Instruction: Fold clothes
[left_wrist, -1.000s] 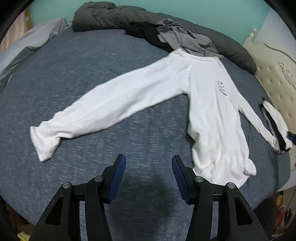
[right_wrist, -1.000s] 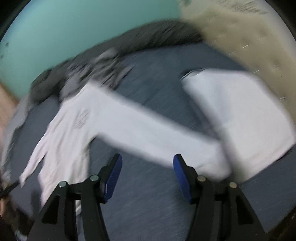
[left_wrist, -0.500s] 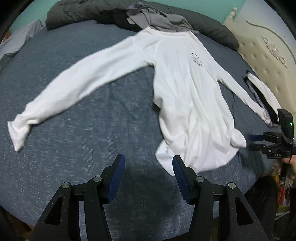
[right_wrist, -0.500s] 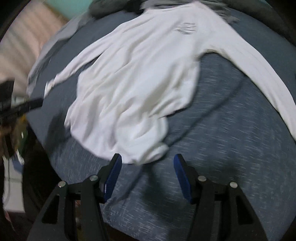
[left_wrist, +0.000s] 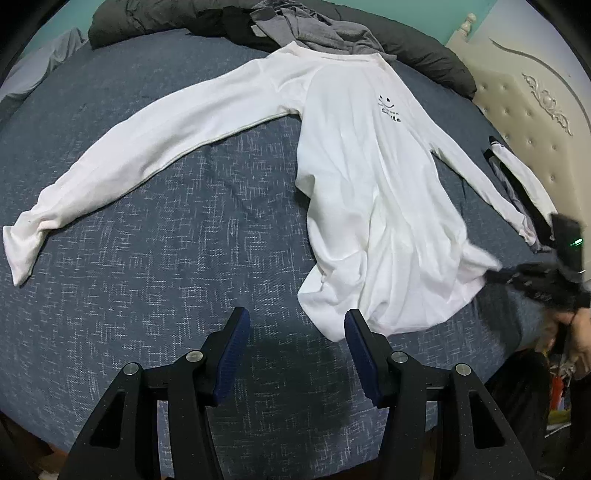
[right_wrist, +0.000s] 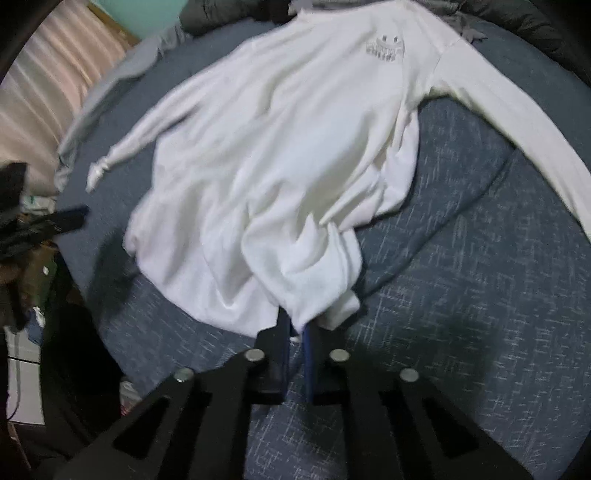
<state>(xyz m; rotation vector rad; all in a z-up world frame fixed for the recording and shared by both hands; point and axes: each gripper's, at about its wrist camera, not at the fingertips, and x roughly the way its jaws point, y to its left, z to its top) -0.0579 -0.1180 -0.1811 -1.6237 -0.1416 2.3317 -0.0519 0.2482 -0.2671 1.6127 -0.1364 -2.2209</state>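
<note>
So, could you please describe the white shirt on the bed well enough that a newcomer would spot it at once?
Start at the blue bed cover, with dark bedding heaped along its far edge. The long-sleeved white shirt lies spread face up in the middle, both sleeves out, its hem pinched in the right tongs. Only it carries a small dark chest print; the grey clothes by its collar lie crumpled.

shirt (left_wrist: 369, 177): white cloth, matt, soft, creased near the hem
bed cover (left_wrist: 184, 258): blue-grey woven cloth, matt, flecked with pale threads
quilt (left_wrist: 424, 48): dark grey cloth, matt, puffy
headboard (left_wrist: 528, 122): cream padded upholstery, buttoned, faint sheen
left gripper (left_wrist: 297, 354): black matt plastic arms, blue ribbed pads, shiny metal screw heads
curtain (right_wrist: 40, 85): pale pink cloth, pleated
</note>
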